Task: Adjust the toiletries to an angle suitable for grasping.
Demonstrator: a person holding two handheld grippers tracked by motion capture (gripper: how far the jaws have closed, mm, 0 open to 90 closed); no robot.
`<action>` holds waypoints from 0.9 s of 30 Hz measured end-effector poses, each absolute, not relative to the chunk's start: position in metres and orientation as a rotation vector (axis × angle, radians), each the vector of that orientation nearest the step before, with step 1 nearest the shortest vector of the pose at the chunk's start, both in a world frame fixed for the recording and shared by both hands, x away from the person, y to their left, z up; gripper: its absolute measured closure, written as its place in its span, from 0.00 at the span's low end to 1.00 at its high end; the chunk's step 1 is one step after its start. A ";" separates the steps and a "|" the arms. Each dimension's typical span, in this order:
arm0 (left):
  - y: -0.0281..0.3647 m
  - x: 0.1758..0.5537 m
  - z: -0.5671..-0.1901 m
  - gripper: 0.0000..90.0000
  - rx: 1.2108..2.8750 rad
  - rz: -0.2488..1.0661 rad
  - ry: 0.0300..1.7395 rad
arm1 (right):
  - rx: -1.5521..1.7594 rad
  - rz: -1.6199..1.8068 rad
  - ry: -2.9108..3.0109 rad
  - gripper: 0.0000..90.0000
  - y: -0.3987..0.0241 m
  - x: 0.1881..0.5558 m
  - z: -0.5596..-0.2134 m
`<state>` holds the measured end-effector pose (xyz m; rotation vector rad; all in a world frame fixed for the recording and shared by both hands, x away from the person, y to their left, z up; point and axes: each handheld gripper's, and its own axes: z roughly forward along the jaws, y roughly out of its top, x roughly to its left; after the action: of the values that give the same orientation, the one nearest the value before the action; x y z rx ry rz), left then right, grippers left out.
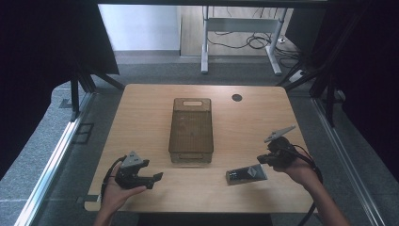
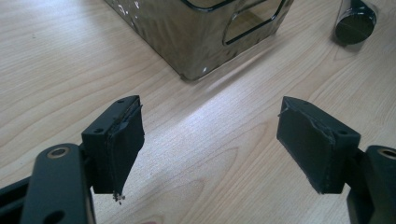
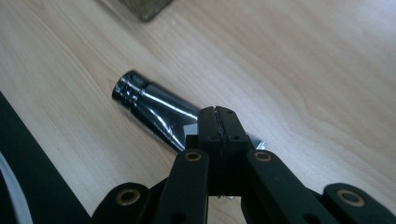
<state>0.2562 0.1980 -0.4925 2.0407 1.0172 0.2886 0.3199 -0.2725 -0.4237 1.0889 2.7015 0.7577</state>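
Note:
A dark, shiny tube (image 1: 246,174) with a black cap lies on its side on the wooden table (image 1: 141,108), front right. My right gripper (image 1: 261,159) hovers just right of it, jaws shut pad to pad with nothing between them. In the right gripper view the shut gripper (image 3: 218,113) sits over the tube (image 3: 154,109), whose cap points away. A brown see-through bin (image 1: 190,125) stands mid-table. My left gripper (image 1: 157,176) rests front left, open and empty. In its own view the left gripper (image 2: 210,126) faces the bin's corner (image 2: 201,42), with the tube's cap (image 2: 356,23) far right.
A round black cable hole (image 1: 236,97) sits near the table's far edge. Beyond the table stand a grey desk frame (image 1: 240,42) with cables and dark curtains on both sides. A corner of the bin (image 3: 144,9) shows in the right gripper view.

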 end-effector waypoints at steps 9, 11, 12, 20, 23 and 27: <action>0.192 0.253 -0.492 0.25 2.054 0.271 1.009 | 1.107 0.676 2.802 1.00 -0.256 0.319 -0.437; 0.192 0.253 -0.492 0.25 2.054 0.270 1.009 | 1.086 0.662 2.835 1.00 -0.251 0.317 -0.442; 0.192 0.253 -0.492 0.25 2.054 0.267 1.007 | 1.083 0.658 2.846 1.00 -0.248 0.315 -0.444; 0.192 0.255 -0.497 0.25 2.076 0.254 0.996 | 1.038 0.663 2.912 1.00 -0.233 0.305 -0.453; 0.192 0.255 -0.497 0.25 2.080 0.252 0.999 | 1.005 0.654 2.965 1.00 -0.222 0.297 -0.464; 0.191 0.254 -0.497 0.25 2.087 0.254 1.001 | 0.971 0.633 2.995 1.00 -0.211 0.294 -0.478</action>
<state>0.2542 0.1907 -0.4970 2.0865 1.0007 0.2538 0.2937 -0.2110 -0.4775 0.9706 2.9948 0.6326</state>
